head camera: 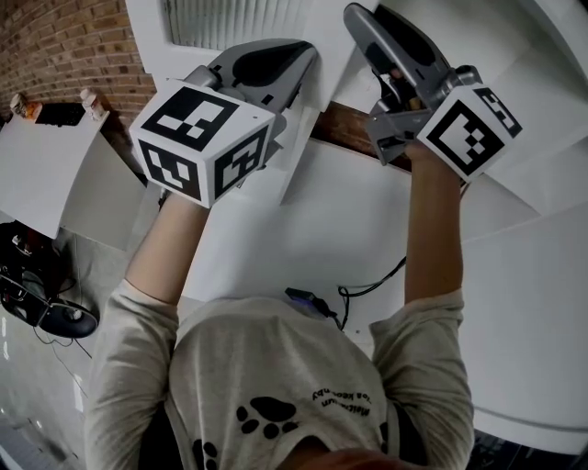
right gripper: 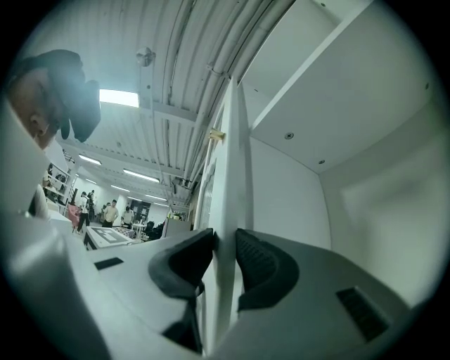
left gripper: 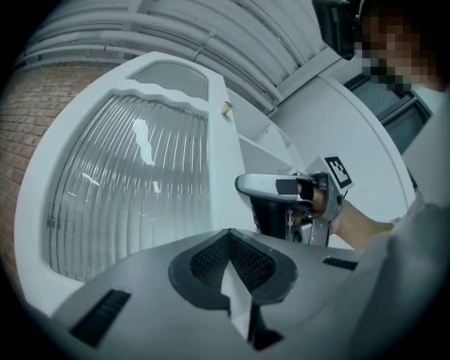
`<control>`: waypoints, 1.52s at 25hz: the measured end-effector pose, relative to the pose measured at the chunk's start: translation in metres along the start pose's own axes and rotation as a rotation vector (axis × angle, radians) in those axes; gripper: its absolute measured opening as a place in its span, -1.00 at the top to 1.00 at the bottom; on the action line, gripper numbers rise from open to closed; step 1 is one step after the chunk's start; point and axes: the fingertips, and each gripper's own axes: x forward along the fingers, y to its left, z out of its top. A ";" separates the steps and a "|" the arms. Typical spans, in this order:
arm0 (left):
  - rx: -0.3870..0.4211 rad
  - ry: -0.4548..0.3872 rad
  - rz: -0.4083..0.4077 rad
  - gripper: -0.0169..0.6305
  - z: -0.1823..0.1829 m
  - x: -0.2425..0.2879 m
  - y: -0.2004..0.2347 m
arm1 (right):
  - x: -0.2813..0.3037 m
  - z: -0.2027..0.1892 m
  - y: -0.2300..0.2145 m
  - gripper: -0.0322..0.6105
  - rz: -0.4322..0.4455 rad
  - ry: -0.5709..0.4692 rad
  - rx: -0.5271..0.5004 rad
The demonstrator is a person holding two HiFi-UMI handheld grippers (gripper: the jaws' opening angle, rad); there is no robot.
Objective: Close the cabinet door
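The white cabinet door (left gripper: 133,190) has a ribbed glass pane and stands ajar from the white cabinet (right gripper: 337,140). Seen edge-on, the door's free edge (right gripper: 228,176) runs upright between the pads of my right gripper (right gripper: 225,242). Those pads lie close on either side, and a thin dark gap shows at the right pad (right gripper: 256,264). A small brass catch (right gripper: 216,135) sits high on that edge. My left gripper (left gripper: 230,235) is shut with nothing in it and points at the door's glass face. In the head view both grippers (head camera: 308,50) (head camera: 354,14) are raised side by side at the door.
A brick wall (head camera: 55,46) stands at the left, with a white panel (head camera: 46,156) below it. Black gear and cables (head camera: 55,317) lie on the floor at the lower left. A black cable (head camera: 367,285) trails under my arms. Several people stand far off in the hall (right gripper: 105,211).
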 end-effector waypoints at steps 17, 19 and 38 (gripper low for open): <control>0.013 -0.016 -0.031 0.92 -0.001 0.019 0.008 | -0.033 -0.003 -0.035 0.56 -0.222 -0.005 0.002; 0.008 -0.019 -0.036 0.92 0.000 0.019 0.011 | -0.035 -0.005 -0.035 0.58 -0.251 0.005 -0.011; -0.047 -0.037 -0.075 0.92 0.007 0.001 0.003 | -0.063 -0.018 0.013 0.87 -0.469 0.011 -0.070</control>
